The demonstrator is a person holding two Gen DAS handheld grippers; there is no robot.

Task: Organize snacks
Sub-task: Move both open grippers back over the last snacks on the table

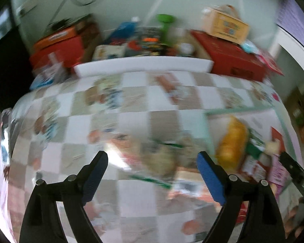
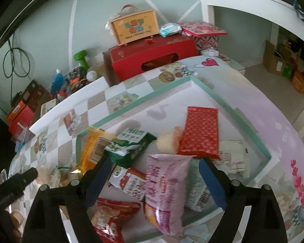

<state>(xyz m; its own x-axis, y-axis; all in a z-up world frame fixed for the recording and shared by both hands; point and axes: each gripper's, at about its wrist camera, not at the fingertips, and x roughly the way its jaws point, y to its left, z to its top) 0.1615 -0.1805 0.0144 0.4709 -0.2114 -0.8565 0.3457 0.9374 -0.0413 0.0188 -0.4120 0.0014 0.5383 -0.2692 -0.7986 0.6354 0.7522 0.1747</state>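
Snack packets crowd a shallow mint-rimmed tray (image 2: 210,93); the right gripper (image 2: 155,179) hangs wide open and empty above a pale pink foil bag (image 2: 168,190). Left gripper (image 1: 152,174), likewise gaping, hovers blurred beside the tray. Risk: slippery overlapping bags may slide off.

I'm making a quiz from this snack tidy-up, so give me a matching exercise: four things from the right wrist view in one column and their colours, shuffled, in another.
Things:
1. patterned flat packet
2. dumbbell
3. box with a carry handle
4. puffy bag between the right gripper fingers

Colours:
A. green
B. pink
C. red
D. yellow-orange

Pairs: 1-C, 2-A, 3-D, 4-B
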